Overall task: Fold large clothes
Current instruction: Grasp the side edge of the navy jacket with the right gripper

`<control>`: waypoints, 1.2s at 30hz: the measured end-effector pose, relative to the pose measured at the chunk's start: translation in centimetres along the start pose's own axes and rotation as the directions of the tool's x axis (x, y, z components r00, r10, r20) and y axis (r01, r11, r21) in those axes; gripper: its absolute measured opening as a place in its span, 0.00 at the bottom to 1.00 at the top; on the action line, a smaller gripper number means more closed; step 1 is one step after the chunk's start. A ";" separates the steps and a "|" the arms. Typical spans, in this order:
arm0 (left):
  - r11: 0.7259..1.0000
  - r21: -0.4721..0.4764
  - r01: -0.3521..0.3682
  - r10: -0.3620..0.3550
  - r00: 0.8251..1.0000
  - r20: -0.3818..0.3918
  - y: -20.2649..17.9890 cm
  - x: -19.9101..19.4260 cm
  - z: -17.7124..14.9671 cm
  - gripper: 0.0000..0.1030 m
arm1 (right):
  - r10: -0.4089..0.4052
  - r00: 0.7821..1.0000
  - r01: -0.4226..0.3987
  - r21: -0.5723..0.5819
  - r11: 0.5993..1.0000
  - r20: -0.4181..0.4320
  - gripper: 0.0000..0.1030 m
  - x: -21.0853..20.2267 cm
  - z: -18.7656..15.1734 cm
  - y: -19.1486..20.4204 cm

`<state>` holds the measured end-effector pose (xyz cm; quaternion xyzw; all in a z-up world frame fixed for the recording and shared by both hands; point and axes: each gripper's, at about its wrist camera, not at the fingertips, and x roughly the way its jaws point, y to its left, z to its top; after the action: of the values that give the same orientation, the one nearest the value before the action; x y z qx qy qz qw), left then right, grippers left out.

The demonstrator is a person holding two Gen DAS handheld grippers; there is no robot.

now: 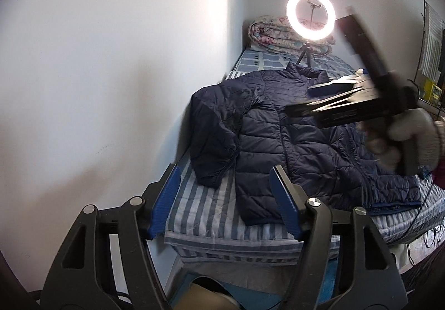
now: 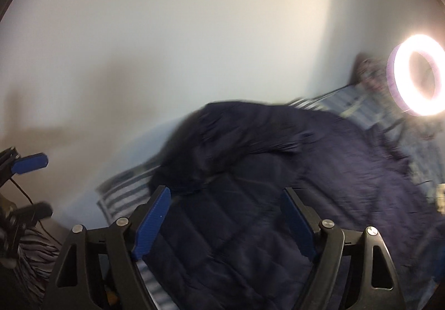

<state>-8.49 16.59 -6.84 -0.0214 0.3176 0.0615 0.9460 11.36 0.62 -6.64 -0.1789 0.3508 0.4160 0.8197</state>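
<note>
The puffer jacket (image 1: 281, 126) is dark navy with quilted stitch lines, lying on a bed (image 1: 205, 198) whose sheet is striped blue-grey and white, turning to a blue-and-white check at the far end. The left claw (image 1: 225, 198) and the right claw (image 2: 225, 222) both have black frames with bright blue ribbed pads, and the hand (image 1: 406, 137) at the right wears a whitish knitted glove. Far off, a ring light (image 1: 311, 14) glows white on a black tripod before a folded quilt (image 1: 278, 34) with a pale pink floral print, and the wall (image 1: 111, 59) is plain white.
</note>
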 end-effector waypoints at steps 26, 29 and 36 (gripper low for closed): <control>0.998 0.024 0.053 -0.052 0.998 -0.038 -2.0 2.5 1.8 0.67 | 0.317 0.933 -0.297 0.133 0.946 -0.171 0.08 19.1 0.4 1.2; 0.998 0.020 0.062 -0.061 0.997 -0.035 -2.2 2.8 2.4 0.67 | 0.295 0.942 -0.284 0.090 0.955 -0.158 0.06 17.3 0.5 0.9; 0.994 0.007 0.107 -0.106 0.989 -0.100 -3.5 5.4 4.3 0.67 | 0.198 0.974 -0.184 0.125 0.975 -0.111 0.05 11.3 0.4 -5.1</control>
<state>-1.15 14.00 -6.71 -0.0357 0.3632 0.0080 0.9310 20.29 4.09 -14.51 -0.1224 0.4396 0.4606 0.7614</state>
